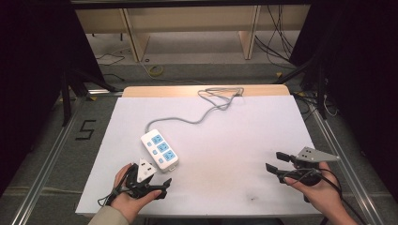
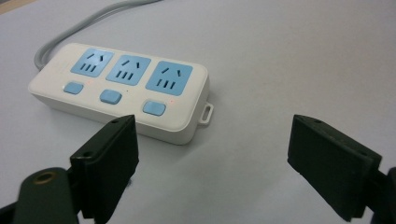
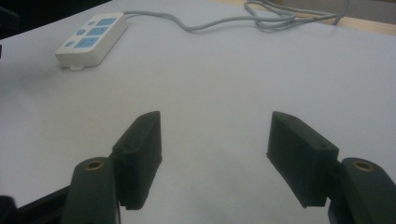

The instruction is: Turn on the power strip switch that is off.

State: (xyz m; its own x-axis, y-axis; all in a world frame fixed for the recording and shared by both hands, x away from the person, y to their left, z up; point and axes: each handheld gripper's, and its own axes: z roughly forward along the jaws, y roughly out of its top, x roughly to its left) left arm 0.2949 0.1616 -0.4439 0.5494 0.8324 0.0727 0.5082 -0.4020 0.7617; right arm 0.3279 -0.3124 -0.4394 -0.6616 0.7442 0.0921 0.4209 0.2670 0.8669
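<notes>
A white power strip (image 1: 159,149) with three blue sockets and three blue switches lies on the white table (image 1: 225,140), left of centre. Its grey cable (image 1: 206,110) runs to a loose coil at the table's far edge. My left gripper (image 1: 154,174) sits just on the near side of the strip, open, with nothing between its jaws. In the left gripper view the power strip (image 2: 121,88) lies close ahead of the open left gripper (image 2: 212,128). My right gripper (image 1: 273,161) rests open at the near right, pointing left. From the right gripper (image 3: 215,121), the power strip (image 3: 93,37) is far off at the upper left.
A wooden strip (image 1: 187,90) shows along the table's far edge. Metal frame rails (image 1: 51,154) flank the table, and a floor mark shaped like a 5 (image 1: 86,130) lies to the left. Cables (image 1: 277,42) trail on the floor beyond.
</notes>
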